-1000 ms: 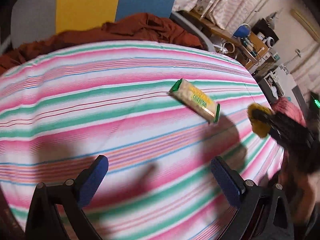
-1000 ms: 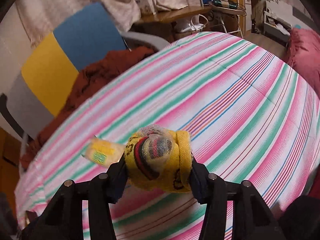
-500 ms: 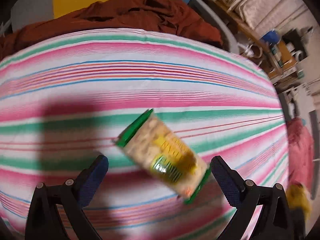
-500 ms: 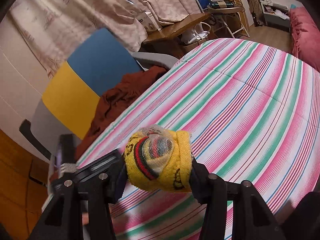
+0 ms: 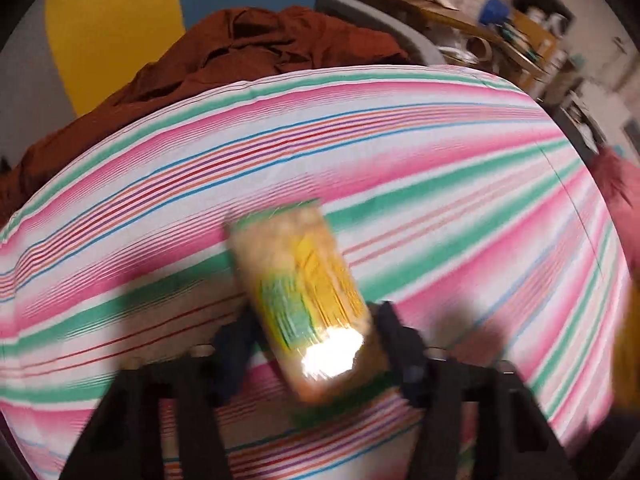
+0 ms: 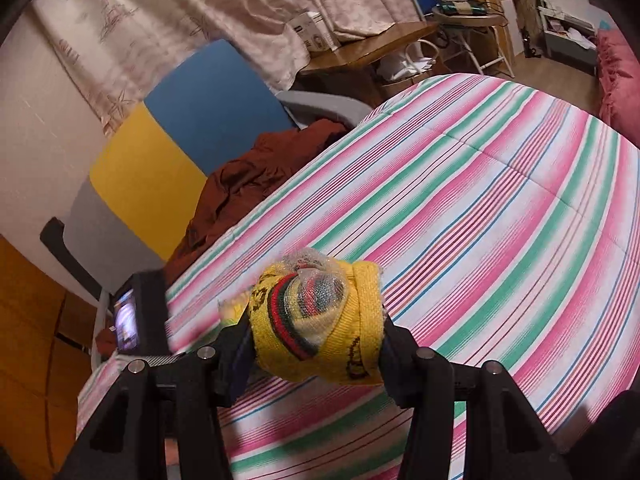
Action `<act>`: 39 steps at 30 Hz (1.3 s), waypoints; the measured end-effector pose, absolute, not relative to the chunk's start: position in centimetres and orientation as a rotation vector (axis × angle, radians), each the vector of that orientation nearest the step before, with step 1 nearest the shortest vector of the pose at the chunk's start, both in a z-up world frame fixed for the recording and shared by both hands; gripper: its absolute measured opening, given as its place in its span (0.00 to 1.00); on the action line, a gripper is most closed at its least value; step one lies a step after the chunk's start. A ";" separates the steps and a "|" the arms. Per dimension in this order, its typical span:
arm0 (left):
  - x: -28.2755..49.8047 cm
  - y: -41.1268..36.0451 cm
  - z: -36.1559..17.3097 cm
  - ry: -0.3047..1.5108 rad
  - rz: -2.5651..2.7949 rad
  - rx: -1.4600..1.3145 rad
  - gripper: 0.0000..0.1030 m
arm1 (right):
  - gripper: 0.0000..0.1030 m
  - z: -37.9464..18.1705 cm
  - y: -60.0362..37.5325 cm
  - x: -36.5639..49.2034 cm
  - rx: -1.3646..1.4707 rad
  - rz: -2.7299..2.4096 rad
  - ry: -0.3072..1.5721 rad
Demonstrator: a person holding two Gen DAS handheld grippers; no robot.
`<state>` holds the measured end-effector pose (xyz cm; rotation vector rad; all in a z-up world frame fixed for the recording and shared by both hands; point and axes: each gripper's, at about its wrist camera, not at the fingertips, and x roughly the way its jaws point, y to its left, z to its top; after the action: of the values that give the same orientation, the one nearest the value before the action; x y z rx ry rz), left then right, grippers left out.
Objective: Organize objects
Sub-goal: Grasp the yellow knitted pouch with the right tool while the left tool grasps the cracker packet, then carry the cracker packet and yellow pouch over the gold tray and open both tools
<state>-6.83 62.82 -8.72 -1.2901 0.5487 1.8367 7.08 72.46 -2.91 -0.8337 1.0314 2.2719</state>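
Left wrist view: my left fingers (image 5: 312, 344) close around the snack packet (image 5: 300, 300), probably to lift it off the striped bedspread (image 5: 440, 160). My right fingers (image 6: 316, 344) grip a yellow sock bundle (image 6: 320, 324) above that bedspread, beyond which lies a brown cloth (image 6: 256, 180).
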 end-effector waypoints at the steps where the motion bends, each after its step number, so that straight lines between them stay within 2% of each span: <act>1: -7.1 61.5 -8.6 0.536 1.806 -1.294 0.49 | 0.52 -3.1 72.2 6.5 -0.869 2.285 1.022; 4: -7.1 57.8 -8.4 0.543 1.777 -1.263 0.48 | 0.52 -4.0 71.1 4.4 -1.004 2.343 0.997; 11: -4.3 46.9 -8.3 0.539 1.823 -1.146 0.49 | 0.52 -6.6 67.1 -0.1 -1.361 2.398 0.778; 18: -2.3 37.8 -8.2 0.387 1.876 -1.145 0.49 | 0.51 -6.7 61.6 -2.4 -1.526 2.604 0.570; 20: -2.3 37.3 -8.2 0.348 1.877 -1.158 0.49 | 0.51 -7.4 60.7 -2.8 -1.579 2.593 0.517; 22: -2.6 37.4 -8.1 0.324 1.870 -1.179 0.52 | 0.51 -8.3 60.4 -3.1 -1.625 2.573 0.484; 27: -2.6 39.3 -7.9 0.370 1.900 -1.236 0.82 | 0.53 -8.7 60.4 -3.3 -1.640 2.554 0.459; 29: -2.9 40.3 -8.2 0.400 1.914 -1.244 0.83 | 0.54 -8.8 60.2 -3.3 -1.648 2.552 0.460; 37: -2.1 41.3 -9.3 0.534 2.013 -1.115 0.80 | 0.55 -9.4 59.2 -3.9 -1.693 2.547 0.359; 39: -2.0 40.6 -9.1 0.516 2.042 -1.093 0.68 | 0.53 -9.4 58.7 -3.9 -1.695 2.555 0.327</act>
<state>-2.05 40.64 -9.13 -1.0932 0.5164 2.0415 -3.85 58.74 -9.37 -1.6948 0.3270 2.5552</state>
